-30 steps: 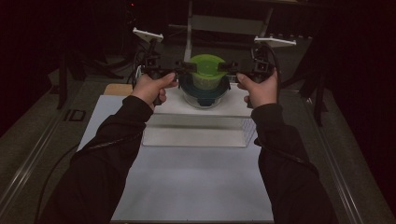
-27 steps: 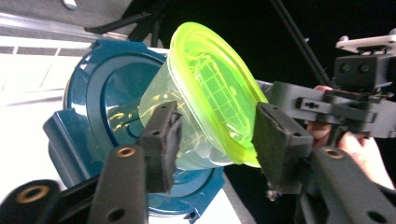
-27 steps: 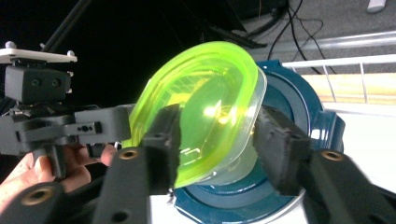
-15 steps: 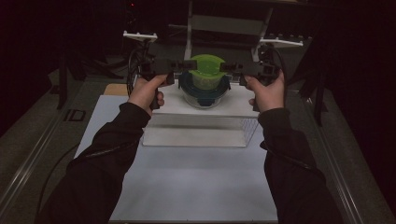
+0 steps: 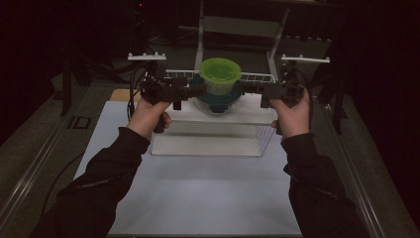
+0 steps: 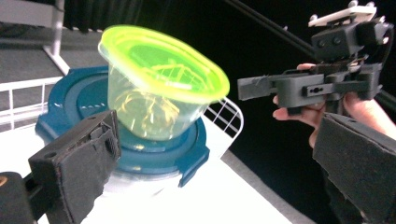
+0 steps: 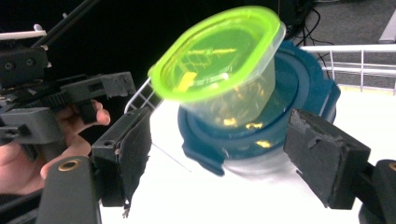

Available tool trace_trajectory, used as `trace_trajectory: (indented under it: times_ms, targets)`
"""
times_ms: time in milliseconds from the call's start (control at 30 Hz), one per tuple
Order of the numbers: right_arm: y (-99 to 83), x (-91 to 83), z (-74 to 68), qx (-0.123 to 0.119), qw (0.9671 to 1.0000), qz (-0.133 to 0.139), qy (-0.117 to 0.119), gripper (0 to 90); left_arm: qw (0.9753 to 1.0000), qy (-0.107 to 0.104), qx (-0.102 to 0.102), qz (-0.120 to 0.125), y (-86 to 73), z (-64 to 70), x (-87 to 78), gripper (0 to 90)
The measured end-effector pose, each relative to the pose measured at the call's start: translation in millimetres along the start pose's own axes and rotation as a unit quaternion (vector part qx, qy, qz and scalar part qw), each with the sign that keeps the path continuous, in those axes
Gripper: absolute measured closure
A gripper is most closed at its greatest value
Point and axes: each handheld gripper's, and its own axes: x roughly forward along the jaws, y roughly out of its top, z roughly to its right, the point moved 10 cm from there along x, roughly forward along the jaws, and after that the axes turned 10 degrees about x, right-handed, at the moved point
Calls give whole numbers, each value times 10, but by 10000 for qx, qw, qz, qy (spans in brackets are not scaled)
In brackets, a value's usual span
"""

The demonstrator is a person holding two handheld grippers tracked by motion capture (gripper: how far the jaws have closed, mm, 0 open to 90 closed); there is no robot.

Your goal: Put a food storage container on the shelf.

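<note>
From the high view, a green-lidded tub stands on a blue-lidded container atop a white wire rack, flanked by the left gripper and right gripper, each held level by a hand; whether either touches the stack is hard to judge here.

In the left gripper view, the jaws gape wide and empty, the green-lidded tub between and beyond them on the blue-lidded container.

In the right gripper view, jaws likewise spread wide, holding nothing, around the green-lidded tub.
</note>
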Motion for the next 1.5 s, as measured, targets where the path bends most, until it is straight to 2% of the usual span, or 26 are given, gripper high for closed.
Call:
trace_trajectory:
  times_ms: [33, 67, 100, 133, 167, 267, 300, 333, 367, 400, 467, 567, 800, 933, 1000, 1167, 1267, 1400, 1500]
  targets:
    - [-71, -39, 9, -98, 10000, 14, -6, 227, 10000, -14, 63, -6, -76, 30, -28, 5]
    - [-71, -39, 9, -98, 10000, 14, -6, 227, 10000, -14, 63, -6, -76, 30, -28, 5]
    - [-101, -56, 13, -147, 9999, 15, -21, 227, 9999, -20, 159, -3, -174, 67, -75, 5]
    - [-101, -56, 13, -147, 9999, 15, -21, 227, 9999, -20, 159, -3, -174, 67, -75, 5]
    - [-226, -136, 44, -270, 9996, 84, -31, 226, 9998, -42, 195, 19, -242, 98, -110, 5]
    - [-269, -152, 53, -277, 9996, 87, -23, 226, 9997, -37, 252, 63, -270, 112, -128, 5]
    - [-413, -174, 86, -354, 9994, 50, -21, 226, 9993, -36, 359, 100, -347, 158, -163, 5]
    - [-413, -174, 86, -354, 9994, 50, -21, 226, 9993, -36, 359, 100, -347, 158, -163, 5]
    - [-524, -174, 112, -389, 9992, 42, -1, 221, 9989, -77, 439, 125, -420, 204, -183, 5]
    - [-524, -174, 112, -389, 9992, 42, -1, 221, 9989, -77, 439, 125, -420, 204, -183, 5]
    - [-655, -160, 139, -428, 9991, 3, 62, 217, 9984, -105, 547, 91, -532, 262, -192, 5]
    - [-815, -133, 185, -478, 9988, -11, 145, 214, 9981, -199, 579, 83, -678, 337, -191, 5]
    - [-1178, -54, 276, -600, 9976, -27, 351, 207, 9961, -242, 835, -158, -1098, 471, -154, 5]
    - [-1387, 2, 325, -852, 9959, -54, 287, 207, 9939, -239, 1043, -283, -1331, 528, -153, 5]
    - [-1488, 29, 347, -859, 9958, -79, 293, 206, 9936, -336, 1062, -196, -1411, 573, -168, 5]
    - [-1756, 99, 418, -903, 9951, -217, 327, 206, 9912, -361, 1223, -354, -1679, 655, -179, 5]
    - [-1898, 134, 486, -929, 9948, -284, 307, 206, 9910, -424, 1192, -448, -1844, 700, -175, 5]
    - [-2042, 162, 592, -817, 9956, -294, 344, 206, 9897, -429, 1254, -549, -2042, 729, -162, 5]
    - [-2125, 170, 673, -735, 9962, -281, 360, 206, 9901, -453, 1213, -547, -2142, 737, -154, 5]
